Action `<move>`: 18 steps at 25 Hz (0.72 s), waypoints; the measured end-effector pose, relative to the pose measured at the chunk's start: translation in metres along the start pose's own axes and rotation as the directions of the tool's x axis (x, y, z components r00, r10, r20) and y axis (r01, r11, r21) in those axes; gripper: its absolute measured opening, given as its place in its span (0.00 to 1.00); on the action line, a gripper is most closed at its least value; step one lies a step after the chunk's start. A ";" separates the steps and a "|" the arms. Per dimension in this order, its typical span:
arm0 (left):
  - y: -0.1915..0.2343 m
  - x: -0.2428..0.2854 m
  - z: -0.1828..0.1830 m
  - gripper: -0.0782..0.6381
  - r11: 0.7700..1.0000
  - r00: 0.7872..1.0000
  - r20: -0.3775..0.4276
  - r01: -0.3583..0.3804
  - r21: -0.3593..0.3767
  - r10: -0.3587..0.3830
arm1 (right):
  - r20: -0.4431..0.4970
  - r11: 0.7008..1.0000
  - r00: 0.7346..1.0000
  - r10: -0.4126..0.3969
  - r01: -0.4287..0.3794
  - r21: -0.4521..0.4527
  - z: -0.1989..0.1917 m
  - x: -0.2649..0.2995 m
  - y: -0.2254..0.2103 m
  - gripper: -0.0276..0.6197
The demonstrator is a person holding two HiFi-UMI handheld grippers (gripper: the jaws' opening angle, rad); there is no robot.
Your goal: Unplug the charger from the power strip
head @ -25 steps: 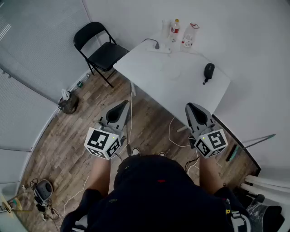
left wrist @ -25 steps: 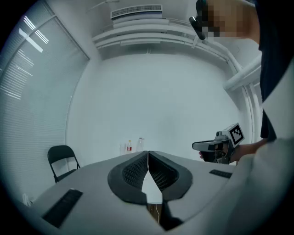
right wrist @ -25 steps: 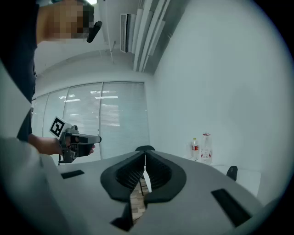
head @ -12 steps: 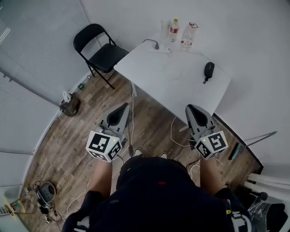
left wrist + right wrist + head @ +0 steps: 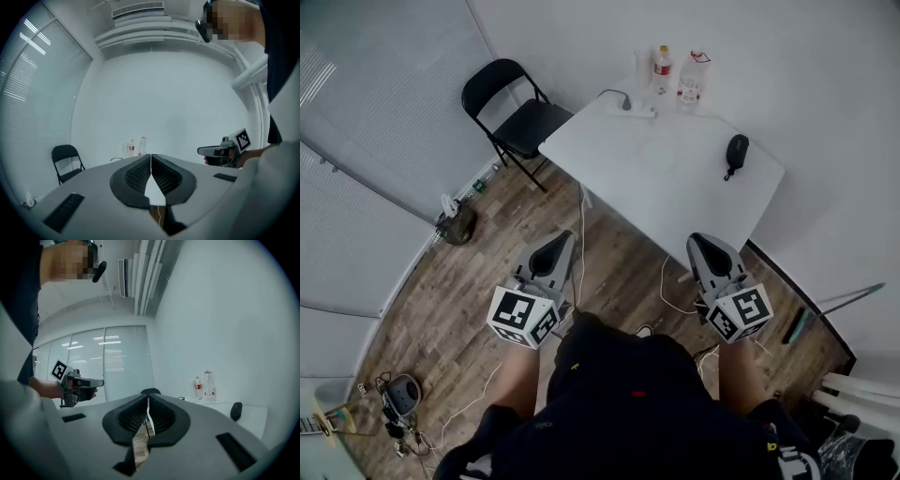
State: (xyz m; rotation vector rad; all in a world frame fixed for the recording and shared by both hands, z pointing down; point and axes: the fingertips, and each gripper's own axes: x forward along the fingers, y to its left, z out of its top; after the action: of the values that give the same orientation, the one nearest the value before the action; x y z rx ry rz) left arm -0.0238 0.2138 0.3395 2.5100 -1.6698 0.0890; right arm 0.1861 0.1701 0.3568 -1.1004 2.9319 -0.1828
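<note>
The white power strip [image 5: 638, 109] lies at the far edge of the white table [image 5: 675, 178], with a black charger plug [image 5: 625, 97] and its cable in it. Both grippers hang over the wooden floor, well short of the table. My left gripper [image 5: 554, 247] [image 5: 151, 157] is shut, jaws meeting with nothing between them. My right gripper [image 5: 704, 246] [image 5: 147, 402] is shut and empty too. Each gripper shows in the other's view, held in a hand.
Two bottles [image 5: 663, 67] [image 5: 691, 80] and a glass [image 5: 641, 66] stand behind the strip. A black mouse [image 5: 736, 150] lies at the table's right. A black folding chair [image 5: 518, 117] stands left of the table. Cables trail on the floor [image 5: 469, 281].
Both grippers sit lower in the head view than a second ago, and the table and chair have shifted down and right with the head. The jaws stay shut.
</note>
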 end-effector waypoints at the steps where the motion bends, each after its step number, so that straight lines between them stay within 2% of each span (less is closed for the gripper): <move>1: -0.002 0.001 -0.001 0.14 1.000 1.000 -0.003 -0.003 0.002 0.003 | 0.003 1.000 1.000 0.003 -0.003 0.005 -0.003 -0.001 -0.003 0.09; 8: 0.007 0.016 0.000 0.14 1.000 1.000 -0.015 -0.015 0.005 0.015 | -0.012 0.999 1.000 0.003 -0.002 0.034 -0.017 0.006 -0.017 0.09; 13: 0.036 0.043 0.014 0.14 1.000 0.999 0.052 0.013 -0.027 -0.011 | -0.004 0.999 0.999 -0.040 0.040 0.001 -0.011 0.031 -0.039 0.09; 18: 0.083 0.084 0.017 0.14 0.999 0.999 0.041 0.031 -0.029 -0.029 | -0.007 0.997 0.997 -0.072 0.072 -0.011 -0.005 0.084 -0.064 0.09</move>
State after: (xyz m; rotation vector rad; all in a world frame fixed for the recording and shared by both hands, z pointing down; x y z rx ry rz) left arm -0.0683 0.1031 0.3385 2.5304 -1.6348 0.0109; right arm 0.1645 0.0678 0.3721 -1.2099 2.9054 -0.1722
